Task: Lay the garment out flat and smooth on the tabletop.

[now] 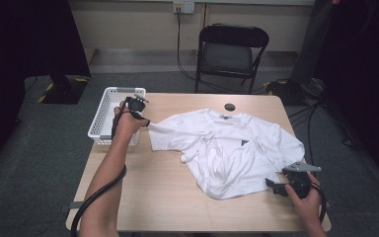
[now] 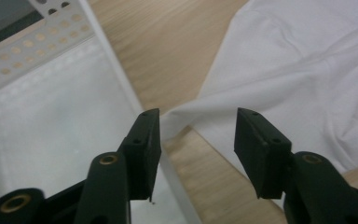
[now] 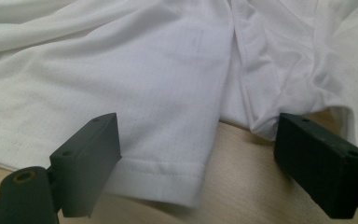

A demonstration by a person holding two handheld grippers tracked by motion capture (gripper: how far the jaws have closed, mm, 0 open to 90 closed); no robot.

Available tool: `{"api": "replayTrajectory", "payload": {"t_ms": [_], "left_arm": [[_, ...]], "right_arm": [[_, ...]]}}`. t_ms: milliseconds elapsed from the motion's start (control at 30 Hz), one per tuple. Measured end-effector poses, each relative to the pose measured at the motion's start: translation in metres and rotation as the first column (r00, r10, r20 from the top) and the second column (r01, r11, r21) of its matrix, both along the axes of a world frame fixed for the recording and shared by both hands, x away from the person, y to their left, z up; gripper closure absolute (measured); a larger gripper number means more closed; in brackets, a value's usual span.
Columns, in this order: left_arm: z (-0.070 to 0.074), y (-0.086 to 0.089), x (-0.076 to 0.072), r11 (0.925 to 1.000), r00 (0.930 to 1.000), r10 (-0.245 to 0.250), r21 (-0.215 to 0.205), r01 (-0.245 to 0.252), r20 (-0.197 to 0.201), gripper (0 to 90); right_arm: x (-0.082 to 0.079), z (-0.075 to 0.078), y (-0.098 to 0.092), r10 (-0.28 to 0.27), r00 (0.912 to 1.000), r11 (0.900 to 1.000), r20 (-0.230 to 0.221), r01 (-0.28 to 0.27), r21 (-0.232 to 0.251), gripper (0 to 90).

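Note:
A white T-shirt (image 1: 227,143) lies crumpled across the middle and right of the wooden table (image 1: 153,197). My left gripper (image 1: 144,122) hovers at the tip of the shirt's left sleeve, beside the white basket (image 1: 109,91). In the left gripper view that gripper (image 2: 198,126) is open, and the sleeve tip (image 2: 182,116) lies between the jaws without being pinched. My right gripper (image 1: 272,185) sits at the shirt's lower right edge. In the right gripper view it (image 3: 198,123) stands wide open around the hem (image 3: 163,172), with the pads off the cloth.
The perforated white basket (image 2: 51,32) stands at the table's left edge, lined with clear plastic. A small black round object (image 1: 230,106) lies near the far edge by the collar. A black folding chair (image 1: 229,49) stands behind the table.

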State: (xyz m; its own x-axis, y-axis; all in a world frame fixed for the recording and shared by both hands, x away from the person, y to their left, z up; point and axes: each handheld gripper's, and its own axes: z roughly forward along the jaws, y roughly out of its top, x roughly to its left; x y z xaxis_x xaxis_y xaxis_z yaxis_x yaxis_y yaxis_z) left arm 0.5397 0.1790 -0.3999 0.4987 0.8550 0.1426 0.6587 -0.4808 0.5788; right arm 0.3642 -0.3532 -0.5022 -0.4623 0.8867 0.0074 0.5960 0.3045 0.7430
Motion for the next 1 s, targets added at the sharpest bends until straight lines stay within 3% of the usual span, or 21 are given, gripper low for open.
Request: {"api": "replayTrajectory", "payload": {"t_ms": [100, 233, 333, 400, 500, 533, 600, 633, 700, 767, 833, 1000], "left_arm": [[-0.005, -0.016, -0.014, 0.9976, 0.9984, -0.057, -0.038, 0.057, 0.001, 46.0], [-0.026, -0.029, -0.037, 0.9932, 0.9961, -0.088, -0.076, 0.087, -0.007, 47.9], [-0.05, -0.03, -0.048, 0.9945, 0.9983, -0.056, -0.087, 0.057, 0.02, 51.5], [-0.064, -0.029, -0.051, 0.9916, 0.9981, -0.01, -0.128, 0.018, 0.061, 54.8], [-0.079, -0.027, -0.053, 0.9871, 0.9978, 0.004, -0.16, 0.007, 0.066, 61.0], [-0.084, -0.027, -0.055, 0.9832, 0.9991, -0.004, -0.182, 0.011, 0.042, 66.5], [-0.087, -0.024, -0.057, 0.9771, 0.9982, -0.016, -0.211, 0.028, 0.059, 70.8], [-0.086, -0.023, -0.058, 0.9757, 0.9989, -0.021, -0.217, 0.03, 0.041, 82.3], [-0.082, -0.021, -0.061, 0.9756, 0.9998, -0.021, -0.219, 0.019, -0.005, 88.2], [-0.08, -0.017, -0.065, 0.9776, 0.9994, -0.018, -0.21, 0.012, -0.028, 88.7], [-0.08, -0.01, -0.069, 0.9714, 0.9987, -0.005, -0.237, -0.007, -0.051, 88.6], [-0.079, 0.002, -0.078, 0.9657, 0.9957, -0.01, -0.259, -0.014, -0.092, 85.9]], "right_arm": [[0.001, 0.0, 0.0, 0.004, 1.0, 1.0, 0.0, -0.004, -0.001, 12.8], [0.002, 0.0, 0.001, 0.006, 1.0, 1.0, 0.0, -0.006, -0.003, 12.4], [0.002, 0.0, 0.001, 0.007, 1.0, 1.0, 0.0, -0.007, -0.004, 12.1], [0.003, 0.0, 0.002, 0.009, 1.0, 1.0, 0.0, -0.009, -0.007, 11.6], [0.004, 0.0, 0.002, 0.01, 1.0, 1.0, -0.001, -0.01, -0.006, 11.3], [0.004, 0.0, 0.002, 0.01, 0.9999, 1.0, -0.001, -0.01, -0.006, 11.3], [0.004, 0.0, 0.002, 0.01, 1.0, 1.0, -0.001, -0.01, -0.006, 11.4], [0.004, 0.0, 0.002, 0.01, 1.0, 1.0, 0.0, -0.01, -0.006, 11.4], [0.003, 0.0, 0.002, 0.009, 1.0, 1.0, 0.0, -0.009, -0.006, 11.4], [0.003, 0.0, 0.002, 0.009, 1.0, 1.0, 0.0, -0.009, -0.006, 11.4], [0.003, 0.0, 0.002, 0.009, 1.0, 1.0, 0.0, -0.009, -0.007, 11.4], [0.002, 0.0, 0.002, 0.013, 0.9999, 1.0, 0.001, -0.013, -0.008, 11.4]]}}
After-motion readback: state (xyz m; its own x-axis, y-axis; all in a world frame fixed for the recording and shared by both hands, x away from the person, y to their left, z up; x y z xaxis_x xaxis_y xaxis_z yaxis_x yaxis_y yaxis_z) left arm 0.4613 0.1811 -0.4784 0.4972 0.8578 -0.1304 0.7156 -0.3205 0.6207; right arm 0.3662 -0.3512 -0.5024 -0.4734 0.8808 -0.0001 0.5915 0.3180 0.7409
